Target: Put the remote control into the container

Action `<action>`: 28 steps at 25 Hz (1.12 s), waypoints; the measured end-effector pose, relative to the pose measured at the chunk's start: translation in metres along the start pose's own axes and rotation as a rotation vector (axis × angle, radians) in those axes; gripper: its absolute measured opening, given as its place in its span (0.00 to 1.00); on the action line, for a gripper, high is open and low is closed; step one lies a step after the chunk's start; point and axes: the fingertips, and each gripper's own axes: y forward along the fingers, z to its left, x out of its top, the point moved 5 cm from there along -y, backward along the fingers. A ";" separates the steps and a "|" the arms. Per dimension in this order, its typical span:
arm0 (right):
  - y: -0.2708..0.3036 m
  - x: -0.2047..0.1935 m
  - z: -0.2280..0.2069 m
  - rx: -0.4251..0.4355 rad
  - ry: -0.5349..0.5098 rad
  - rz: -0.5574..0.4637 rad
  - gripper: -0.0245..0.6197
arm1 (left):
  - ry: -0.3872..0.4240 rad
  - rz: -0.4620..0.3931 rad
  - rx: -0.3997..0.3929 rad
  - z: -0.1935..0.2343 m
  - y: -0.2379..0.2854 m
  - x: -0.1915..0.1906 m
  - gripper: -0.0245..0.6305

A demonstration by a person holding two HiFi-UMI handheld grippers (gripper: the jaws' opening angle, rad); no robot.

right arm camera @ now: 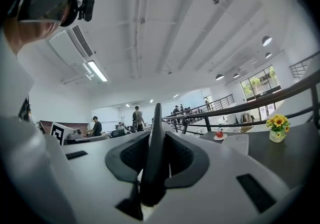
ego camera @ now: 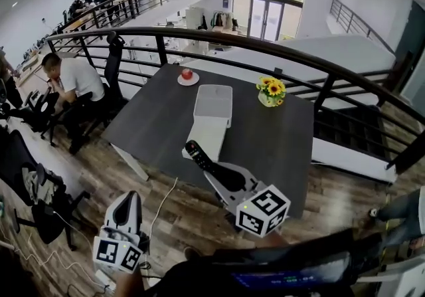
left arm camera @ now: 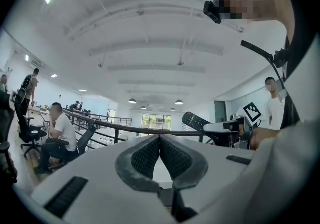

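Right gripper (right arm camera: 156, 135) clamps remote control (right arm camera: 154, 178) | left gripper (left arm camera: 160, 140) closed empty, own view only

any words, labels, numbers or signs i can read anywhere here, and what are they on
No text can be read in any view.
Marker cubes: black-and-white square patterns only, no letters.
Remote control: button marks too small to read.
Screen at the head view's bottom edge: glowing marks, too blurred to read.

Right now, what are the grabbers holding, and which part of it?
The right gripper pinches the slim black remote control by its back end; the button end sticks out. The left gripper is shut, empty.
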 end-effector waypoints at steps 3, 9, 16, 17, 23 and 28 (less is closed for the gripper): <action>0.019 -0.003 0.008 -0.025 -0.005 0.002 0.17 | -0.013 -0.002 -0.028 0.024 0.003 -0.001 0.05; 0.053 -0.013 0.022 -0.076 -0.016 -0.007 0.17 | -0.044 -0.015 -0.094 0.068 0.006 -0.011 0.05; 0.080 -0.012 0.023 -0.125 -0.024 0.021 0.17 | -0.084 -0.020 -0.144 0.098 0.028 -0.012 0.05; 0.085 -0.011 0.021 -0.129 -0.026 0.020 0.17 | -0.089 -0.020 -0.147 0.102 0.032 -0.013 0.05; 0.109 -0.007 -0.002 -0.143 -0.020 0.011 0.17 | -0.088 -0.010 -0.167 0.116 0.066 -0.013 0.05; 0.129 0.001 -0.037 -0.139 -0.013 -0.007 0.17 | -0.057 -0.016 -0.174 0.121 0.105 -0.006 0.05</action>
